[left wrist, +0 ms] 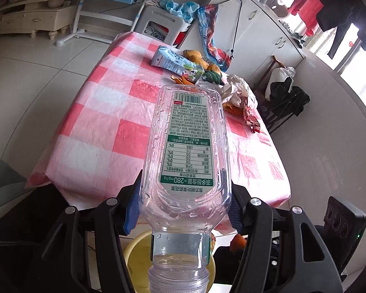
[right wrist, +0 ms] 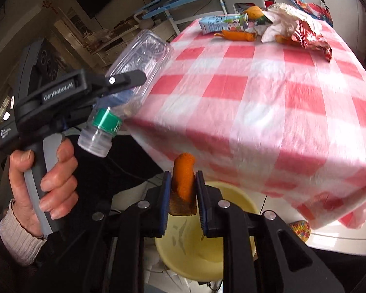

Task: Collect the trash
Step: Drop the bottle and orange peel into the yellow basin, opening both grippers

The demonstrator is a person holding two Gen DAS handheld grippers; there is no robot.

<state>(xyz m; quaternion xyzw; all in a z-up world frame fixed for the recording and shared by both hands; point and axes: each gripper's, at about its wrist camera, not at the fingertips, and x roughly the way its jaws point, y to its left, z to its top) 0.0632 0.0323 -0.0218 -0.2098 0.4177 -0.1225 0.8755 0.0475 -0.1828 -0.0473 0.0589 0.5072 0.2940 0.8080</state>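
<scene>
Holding both finds off the surface (right wrist: 256, 92), we clamp the empty bottle (left wrist: 190, 146) in the left hand-held gripper (left wrist: 183, 210) and the orange peel (right wrist: 183, 178) in the right hand-held gripper (right wrist: 183, 190), above the yellow bin (right wrist: 197, 244), ready to drop.

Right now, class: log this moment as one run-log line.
left gripper: shut on bottle | right gripper: shut on orange peel | yellow basin: below | table: trash remains
</scene>
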